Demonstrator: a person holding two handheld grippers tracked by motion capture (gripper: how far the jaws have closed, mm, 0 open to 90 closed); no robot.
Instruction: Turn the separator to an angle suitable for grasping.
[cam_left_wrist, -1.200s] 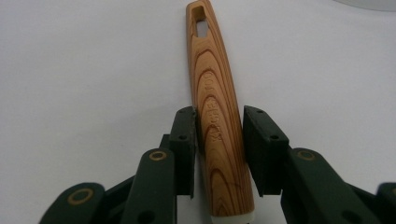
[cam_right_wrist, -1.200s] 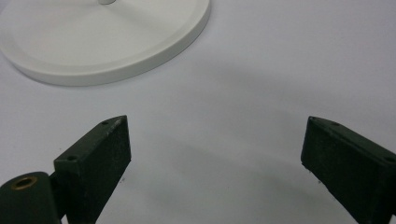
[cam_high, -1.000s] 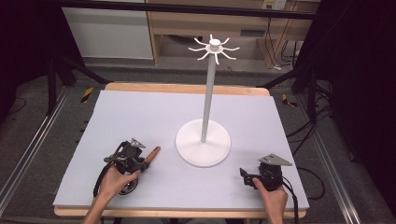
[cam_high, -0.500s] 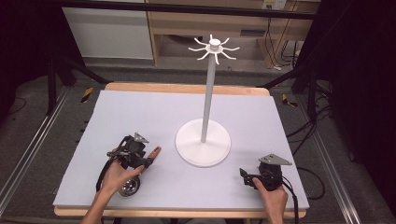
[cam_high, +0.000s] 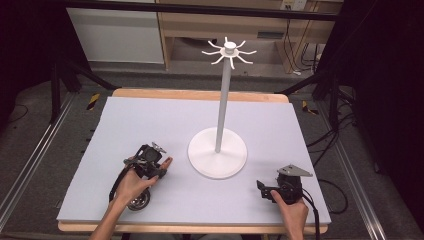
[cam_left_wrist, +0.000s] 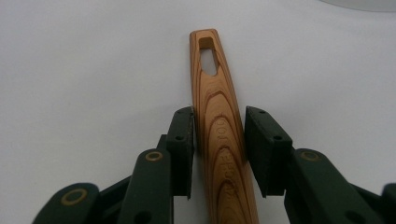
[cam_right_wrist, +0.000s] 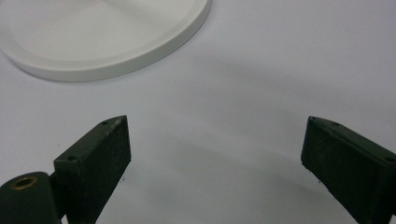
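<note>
A utensil's wooden handle, with a slot near its tip, lies lengthwise between the jaws of my left gripper, which is shut on it. From above, the left gripper rests on the table's front left, and the handle tip pokes out towards the stand. A round metal end shows by the wrist. My right gripper sits low at the front right, open with bare table between its jaws.
A white stand with a round base, a tall pole and a crown of hooks stands mid-table between the grippers. The grey mat covers the wooden table; cables trail off its front edge.
The left hand has shifted slightly forward and right with the handle. The round metal end shows more by the wrist. The right gripper has stayed put.
</note>
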